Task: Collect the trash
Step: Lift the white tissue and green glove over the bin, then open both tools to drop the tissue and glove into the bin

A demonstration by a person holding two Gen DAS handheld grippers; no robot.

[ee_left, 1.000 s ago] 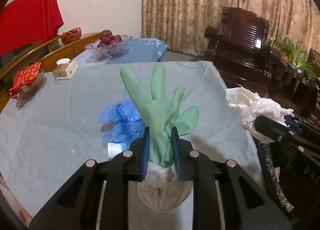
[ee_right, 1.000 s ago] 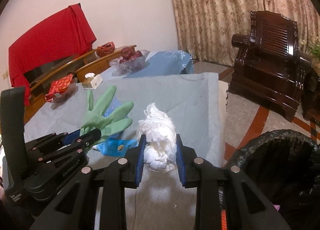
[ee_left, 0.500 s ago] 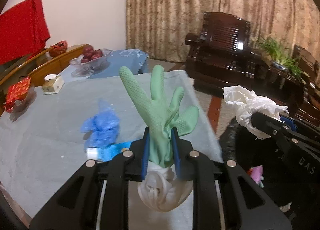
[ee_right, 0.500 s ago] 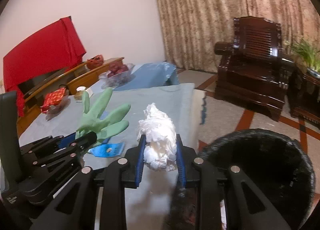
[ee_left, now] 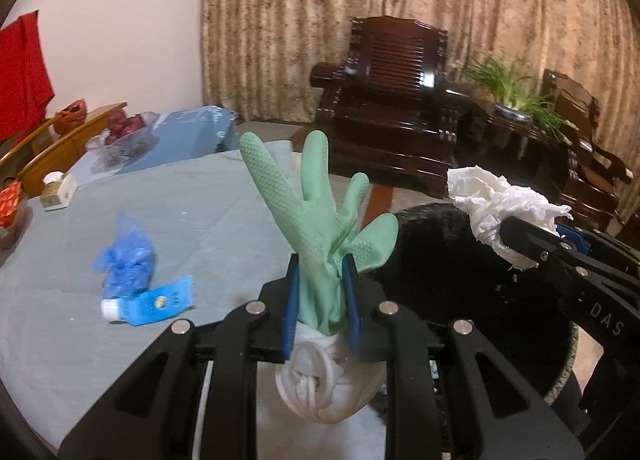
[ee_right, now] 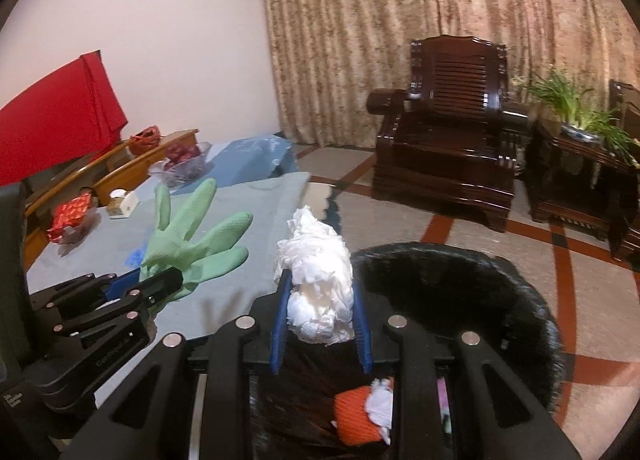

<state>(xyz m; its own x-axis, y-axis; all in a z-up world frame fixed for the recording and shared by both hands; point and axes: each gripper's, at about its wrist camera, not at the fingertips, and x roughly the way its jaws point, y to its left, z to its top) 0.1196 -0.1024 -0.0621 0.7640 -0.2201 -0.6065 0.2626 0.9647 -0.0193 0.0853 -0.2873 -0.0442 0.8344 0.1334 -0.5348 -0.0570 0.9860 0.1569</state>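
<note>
Table trash: a crumpled blue bag (ee_left: 124, 266) and a blue tube (ee_left: 154, 302) lie on the grey-blue tablecloth (ee_left: 180, 212), left of both tools, not yet collected.
Left gripper (ee_left: 320, 296): jaws narrow, pinching the green rubber glove (ee_left: 316, 216) at its cuff; the fingers stand up, and a white knotted bundle (ee_left: 320, 388) hangs below the pads.
Left drop: the glove sits at the table edge, beside the black-lined bin (ee_right: 460, 300). Carry it right until the hanging bundle clears the rim, then release.
Right gripper (ee_right: 320, 320): jaws narrow, clamped on a wad of white tissue (ee_right: 316, 280).
Right drop: it looks over the bin mouth already, with orange trash (ee_right: 356, 416) below. Release here; light paper may cling to the pads, so open fully.
Order: 2 loads, 1 bin; right first, keeping the tools apart.
</note>
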